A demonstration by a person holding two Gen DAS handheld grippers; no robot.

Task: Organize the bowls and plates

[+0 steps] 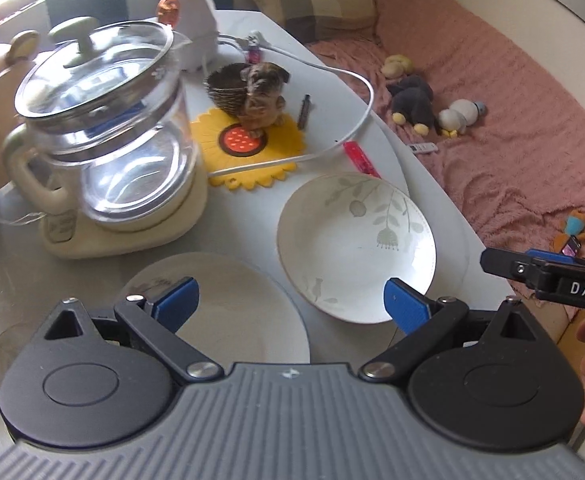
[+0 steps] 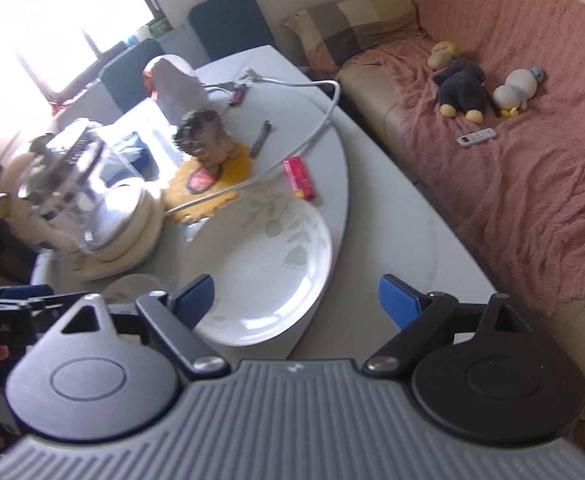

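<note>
Leaf-patterned plate [image 2: 264,268] on table [image 2: 392,240], plain plate [image 1: 220,308] partly hidden (near edge), both grippers' fingers [image 1: 176,300] wide apart, empty.

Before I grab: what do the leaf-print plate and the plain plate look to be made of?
Leaf-print plate: looks like glazed ceramic, with a glossy white face, window glare and a printed grey-green pattern. Plain plate: probably ceramic too, off-white with a duller sheen, though melamine can't be ruled out.
</note>
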